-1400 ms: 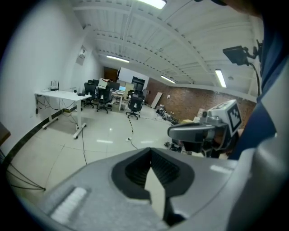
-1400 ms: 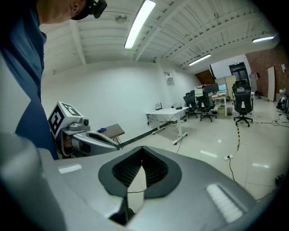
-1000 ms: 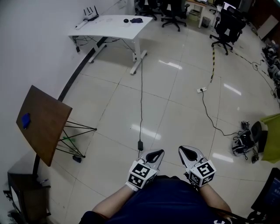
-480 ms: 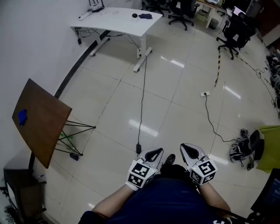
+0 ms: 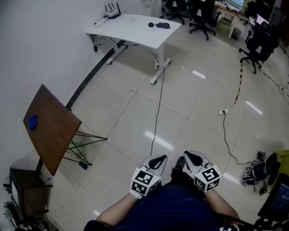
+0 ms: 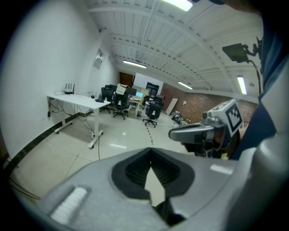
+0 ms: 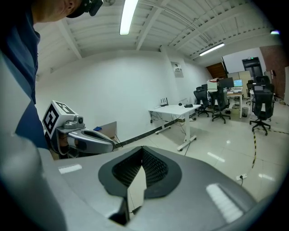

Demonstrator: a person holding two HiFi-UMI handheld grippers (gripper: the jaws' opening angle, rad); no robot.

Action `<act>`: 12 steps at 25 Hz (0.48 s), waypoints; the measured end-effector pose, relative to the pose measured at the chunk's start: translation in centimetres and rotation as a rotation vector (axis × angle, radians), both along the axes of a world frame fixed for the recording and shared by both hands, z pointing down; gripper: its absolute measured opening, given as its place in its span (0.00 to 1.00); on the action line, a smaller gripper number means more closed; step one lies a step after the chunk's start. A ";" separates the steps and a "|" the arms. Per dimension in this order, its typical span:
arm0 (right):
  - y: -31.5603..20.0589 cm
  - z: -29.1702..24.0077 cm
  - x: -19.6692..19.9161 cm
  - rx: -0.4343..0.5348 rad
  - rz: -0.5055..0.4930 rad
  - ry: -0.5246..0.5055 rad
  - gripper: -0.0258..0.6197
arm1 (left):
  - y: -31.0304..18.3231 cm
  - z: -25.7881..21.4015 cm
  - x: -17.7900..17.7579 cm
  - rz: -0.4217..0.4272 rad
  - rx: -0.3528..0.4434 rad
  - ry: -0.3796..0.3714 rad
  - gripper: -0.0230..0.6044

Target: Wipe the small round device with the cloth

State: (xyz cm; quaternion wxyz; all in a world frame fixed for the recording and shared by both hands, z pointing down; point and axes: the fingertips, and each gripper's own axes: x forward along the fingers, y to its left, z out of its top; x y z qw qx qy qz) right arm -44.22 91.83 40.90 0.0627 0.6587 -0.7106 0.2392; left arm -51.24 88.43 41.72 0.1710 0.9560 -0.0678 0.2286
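The small round device (image 5: 151, 25) sits on the white desk (image 5: 131, 30) at the far end of the room, well apart from both grippers, which are held low in front of the person's body. The cloth (image 5: 163, 25) lies just beside it on the same desktop, to its right in the head view. The left gripper (image 5: 158, 159) has its jaws pressed together with nothing between them. The right gripper (image 5: 191, 156) is likewise closed and empty. The two hang side by side over the tiled floor (image 5: 189, 108).

From this far the device is only a small dark round spot, with no detail to read. The cloth is a dark blue crumpled patch.

Only the head view shows device and cloth as separate things. It also shows a router (image 5: 110, 9) with upright antennas at the desk's far corner, a tilted brown board (image 5: 52, 131) on thin legs carrying a small blue object (image 5: 32, 122), and a cable (image 5: 158, 103) running across the tiles. The left gripper view catches the desk side-on in the distance, with office chairs (image 6: 119, 103) beyond and the desktop items reduced to specks. The right gripper view shows the desk against the white wall
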 end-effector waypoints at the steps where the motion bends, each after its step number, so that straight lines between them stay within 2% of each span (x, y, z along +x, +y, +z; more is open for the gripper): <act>1: -0.7 -0.2 1.1 0.009 -0.005 -0.004 0.05 | -0.6 0.0 0.9 -0.012 0.007 -0.003 0.04; 6: -2.4 -0.7 7.8 0.036 -0.014 -0.025 0.05 | -1.9 -0.7 7.0 -0.031 0.052 -0.012 0.04; 12: -3.9 -0.9 14.1 0.061 -0.018 -0.040 0.05 | -2.6 -0.9 12.8 -0.042 0.065 -0.027 0.04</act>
